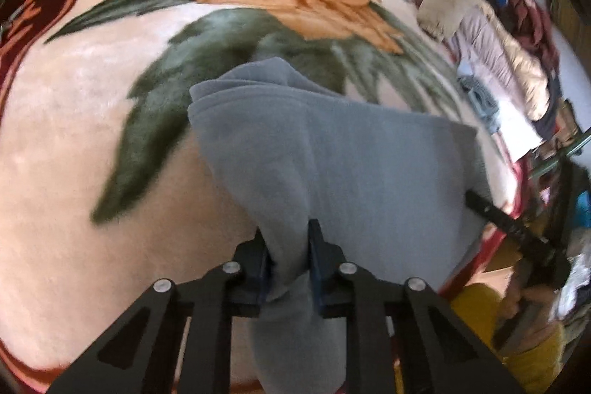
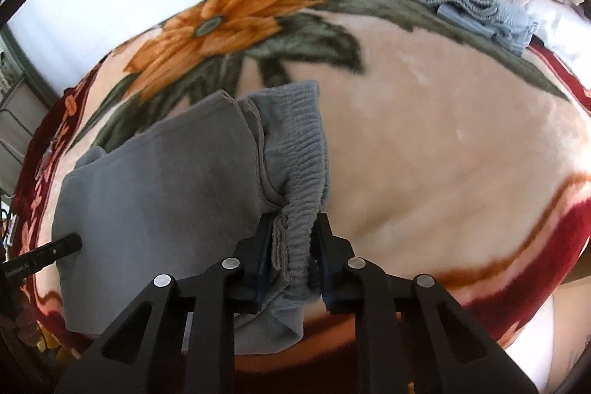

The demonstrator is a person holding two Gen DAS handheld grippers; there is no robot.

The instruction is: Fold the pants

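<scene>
Pants [image 1: 332,150] lie grey and already doubled on the flowered blanket [image 1: 74,143], filling the lower middle of the left wrist view and running toward the right edge. At the bottom centre of that view the left gripper [image 1: 290,261] has its jaws pinched on a bunched end of the cloth, which rises between the blue pads and spills back under the camera.

In the right wrist view the pants sit in the lower left, and the right gripper [image 2: 293,257] at bottom centre is closed on the gathered waistband [image 2: 303,150], the elastic ruffles squeezed between its pads. The tip of the left gripper shows at the far left edge there, against the cloth.

Both ends look held, so the step in hand seems to be lifting the near edge and carrying it over to the far one. To do it well, I would raise both grippers together and level, keep the cloth between them taut, and watch that all layers come up, not just the top one. A blue knit [image 2: 480,13] lies well apart at upper right.
</scene>
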